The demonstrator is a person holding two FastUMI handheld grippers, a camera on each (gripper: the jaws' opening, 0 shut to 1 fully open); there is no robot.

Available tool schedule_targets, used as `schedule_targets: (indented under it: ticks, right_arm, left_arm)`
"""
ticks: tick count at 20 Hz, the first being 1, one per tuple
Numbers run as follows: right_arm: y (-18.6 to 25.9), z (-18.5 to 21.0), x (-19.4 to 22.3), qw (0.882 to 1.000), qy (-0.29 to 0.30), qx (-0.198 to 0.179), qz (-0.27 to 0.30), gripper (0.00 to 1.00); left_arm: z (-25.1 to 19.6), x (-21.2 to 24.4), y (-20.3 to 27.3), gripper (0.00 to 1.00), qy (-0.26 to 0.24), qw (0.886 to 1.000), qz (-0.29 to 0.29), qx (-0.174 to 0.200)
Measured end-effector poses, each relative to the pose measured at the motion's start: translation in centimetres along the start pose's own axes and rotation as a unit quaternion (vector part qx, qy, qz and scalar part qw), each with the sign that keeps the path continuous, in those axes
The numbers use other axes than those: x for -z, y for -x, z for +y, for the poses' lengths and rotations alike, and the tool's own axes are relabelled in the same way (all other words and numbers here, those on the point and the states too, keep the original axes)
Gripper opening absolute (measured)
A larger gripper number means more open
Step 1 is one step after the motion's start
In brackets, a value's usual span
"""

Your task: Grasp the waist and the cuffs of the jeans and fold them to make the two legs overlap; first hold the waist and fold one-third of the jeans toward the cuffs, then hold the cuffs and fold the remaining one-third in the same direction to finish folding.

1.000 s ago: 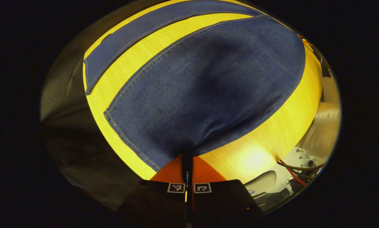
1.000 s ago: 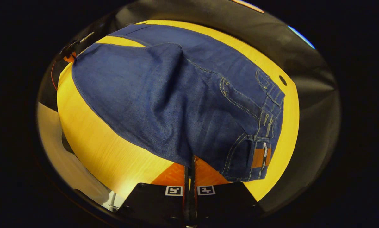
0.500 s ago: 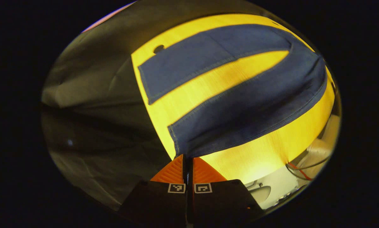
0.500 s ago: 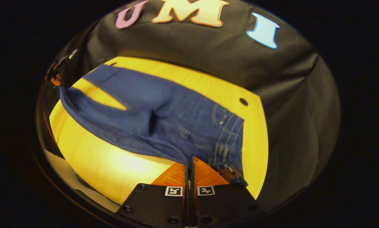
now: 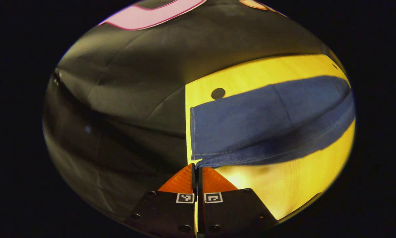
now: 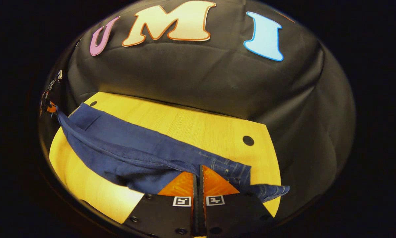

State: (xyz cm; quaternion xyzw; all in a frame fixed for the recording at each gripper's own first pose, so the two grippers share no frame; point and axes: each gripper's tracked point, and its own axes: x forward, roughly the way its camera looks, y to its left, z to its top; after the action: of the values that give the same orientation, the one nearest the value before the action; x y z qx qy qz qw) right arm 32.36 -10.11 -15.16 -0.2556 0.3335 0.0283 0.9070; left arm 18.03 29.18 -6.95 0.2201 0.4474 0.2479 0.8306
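Note:
The dark blue jeans [image 5: 267,112] lie lengthwise on the yellow wooden table [image 5: 284,185], and one leg is lifted over the other. My left gripper [image 5: 196,165] is shut on the cuff of the lifted leg, whose hem hangs just in front of the flat leg's cuff. In the right gripper view the jeans [image 6: 125,145] stretch away to the left, with the raised edge sagging between both grips. My right gripper [image 6: 198,167] is shut on the waist, and a loose waistband corner [image 6: 270,191] droops to its right. Far off at the cuff end the left gripper [image 6: 51,107] shows.
The black cloth wall [image 6: 191,82] rises right behind the table's far edge. Round holes sit in the tabletop, one near the cuffs [image 5: 218,93] and one near the waist [image 6: 248,140]. The table's [image 6: 171,125] far strip beyond the jeans is bare wood.
Both grippers have carried the near leg up and across toward the far leg. The gap of table between the legs has closed, and both views have tipped up toward the wall.

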Motion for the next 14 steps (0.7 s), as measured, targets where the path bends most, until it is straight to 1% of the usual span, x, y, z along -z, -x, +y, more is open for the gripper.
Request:
schedule_targets:
  ticks: [1,2,3,5,6,7,9,10,11,12,14]
  right_arm:
    - [-2.2,0.3,-0.2,1.000,-0.003,-0.008,0.002,0.01]
    - [-4.3,0.7,-0.4,1.000,-0.006,-0.017,0.005,0.02]
    - [-6.5,1.1,-0.4,1.000,-0.007,-0.026,0.012,0.01]
    - [-10.3,1.4,0.6,0.999,-0.009,-0.035,0.029,0.02]
    - [-11.8,1.7,1.3,0.998,-0.016,-0.041,0.037,0.01]
    - [-13.1,1.9,1.8,0.998,-0.027,-0.045,0.042,0.02]
    - [-14.6,2.0,2.7,0.997,-0.039,-0.053,0.046,0.02]
    - [-14.8,1.9,2.7,0.997,-0.041,-0.057,0.040,0.02]
    - [-14.8,1.8,2.3,0.997,-0.046,-0.061,0.032,0.02]
    - [-14.7,2.1,2.1,0.996,-0.054,-0.065,0.028,0.02]
    - [-14.8,2.0,1.7,0.994,-0.076,-0.069,0.026,0.02]
  left_arm:
    - [-0.1,-0.2,0.9,0.00,0.018,1.000,0.009,-0.003]
    - [-0.4,-0.9,-0.5,0.00,0.032,0.999,0.011,-0.008]
    - [-0.7,-1.4,-0.6,0.00,0.043,0.999,0.014,-0.014]
    - [-1.3,-3.1,-0.7,0.00,0.047,0.999,0.008,-0.022]
    - [-1.2,-3.9,-1.3,0.00,0.042,0.999,0.005,-0.032]
    - [-1.2,-4.6,-0.9,0.00,0.033,0.999,0.000,-0.041]
    - [-2.2,-5.4,0.8,0.00,0.018,0.998,-0.015,-0.056]
    - [-2.6,-4.9,0.9,0.00,0.014,0.998,-0.022,-0.063]
    - [-2.8,-5.5,1.5,0.00,0.017,0.997,-0.039,-0.069]
    - [-2.7,-4.9,1.7,0.00,0.032,0.995,-0.056,-0.071]
    - [-1.5,-4.5,2.9,0.00,0.082,0.989,-0.098,-0.073]
